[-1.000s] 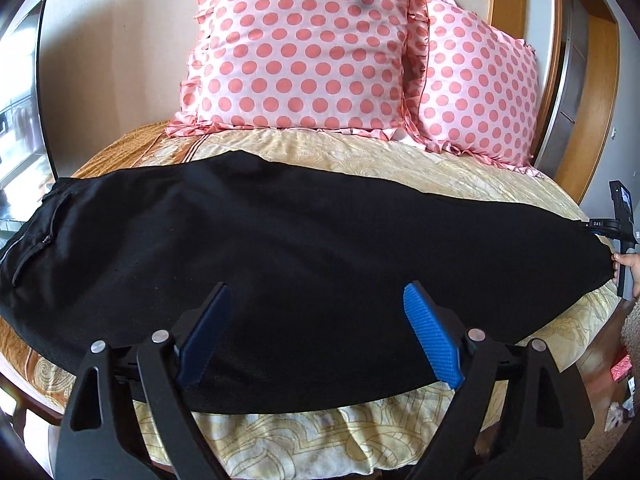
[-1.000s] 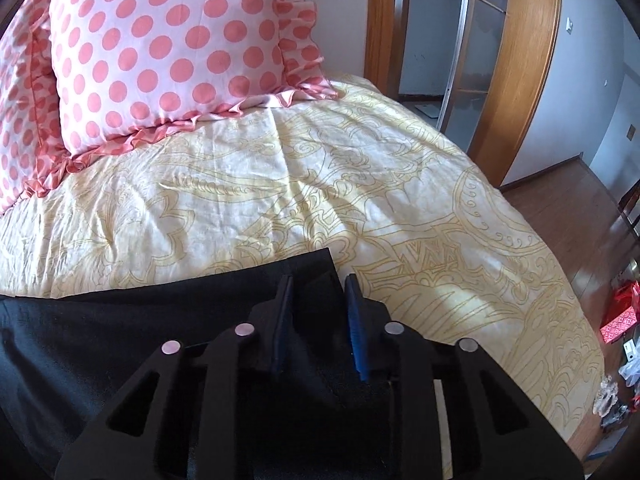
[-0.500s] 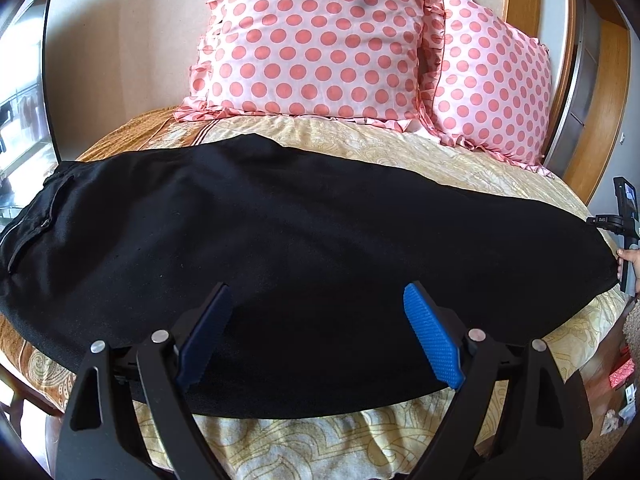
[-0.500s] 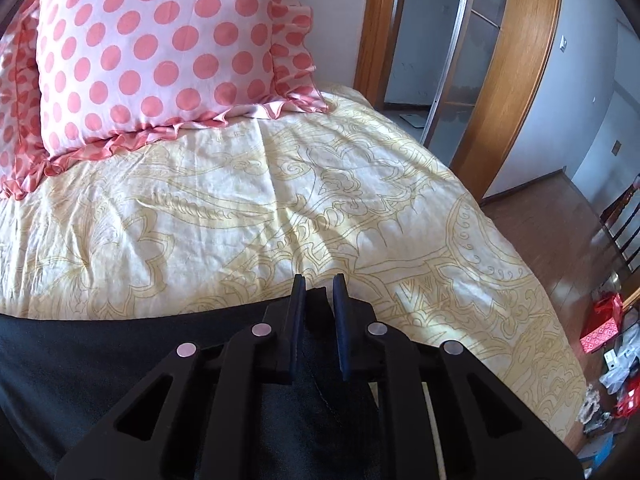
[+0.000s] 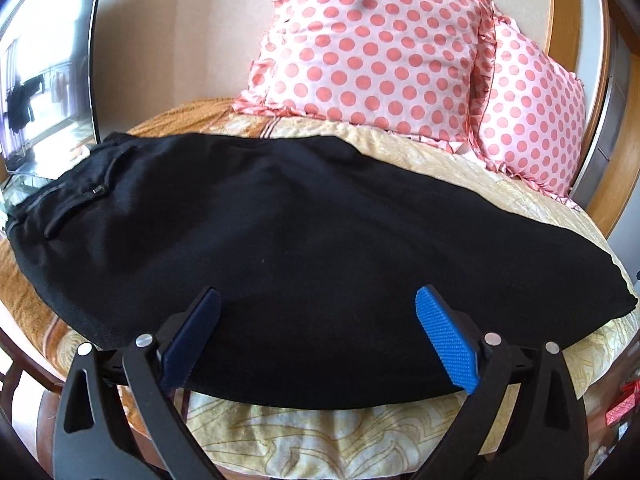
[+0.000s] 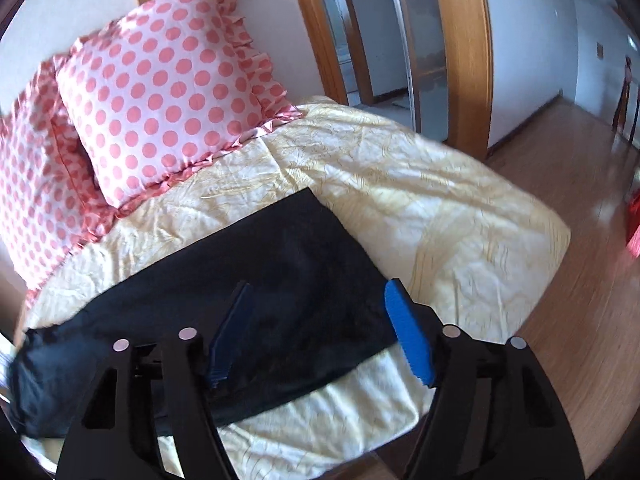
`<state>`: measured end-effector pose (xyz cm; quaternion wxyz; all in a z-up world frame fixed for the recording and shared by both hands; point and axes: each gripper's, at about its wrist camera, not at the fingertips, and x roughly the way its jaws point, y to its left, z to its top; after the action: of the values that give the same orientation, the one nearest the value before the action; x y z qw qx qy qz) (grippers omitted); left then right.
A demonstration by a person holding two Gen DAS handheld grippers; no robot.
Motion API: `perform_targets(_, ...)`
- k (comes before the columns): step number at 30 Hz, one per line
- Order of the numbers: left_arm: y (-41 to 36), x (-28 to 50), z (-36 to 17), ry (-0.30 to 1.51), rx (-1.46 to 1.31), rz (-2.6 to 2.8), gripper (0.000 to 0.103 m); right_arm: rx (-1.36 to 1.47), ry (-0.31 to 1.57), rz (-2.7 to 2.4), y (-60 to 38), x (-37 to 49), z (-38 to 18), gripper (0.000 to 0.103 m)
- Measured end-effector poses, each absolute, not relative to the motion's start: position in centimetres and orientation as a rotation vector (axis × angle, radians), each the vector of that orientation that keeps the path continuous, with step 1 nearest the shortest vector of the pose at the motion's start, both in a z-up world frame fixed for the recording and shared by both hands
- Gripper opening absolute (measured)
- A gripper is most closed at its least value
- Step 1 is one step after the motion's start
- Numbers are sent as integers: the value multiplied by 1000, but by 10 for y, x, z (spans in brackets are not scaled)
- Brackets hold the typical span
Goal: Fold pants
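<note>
Black fabric pants (image 5: pixel 304 232) lie lengthwise across the bed; the right hand-held gripper (image 6: pixel 320 336), jaws just opened and empty, hovers above the hem, the left hand-held gripper (image 5: pixel 320 336) wide open mid-leg.

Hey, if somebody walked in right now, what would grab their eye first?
Probably the long black pants stretched flat across the pale yellow patterned bedspread. Next, the two pink polka-dot ruffled pillows propped at the head of the bed, behind the pants.
</note>
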<state>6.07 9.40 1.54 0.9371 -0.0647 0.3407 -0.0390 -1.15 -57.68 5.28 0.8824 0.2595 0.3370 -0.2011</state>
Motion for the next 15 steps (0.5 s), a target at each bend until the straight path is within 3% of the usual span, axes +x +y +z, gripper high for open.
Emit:
perform_targets(4, 79, 55, 7, 673, 3, -60, 100, 720, 685, -421, -586, -42, 40, 59)
perform_targets(15, 90, 49, 8, 653, -47, -112, 101, 852, 711, -459, -602, -36, 15, 58)
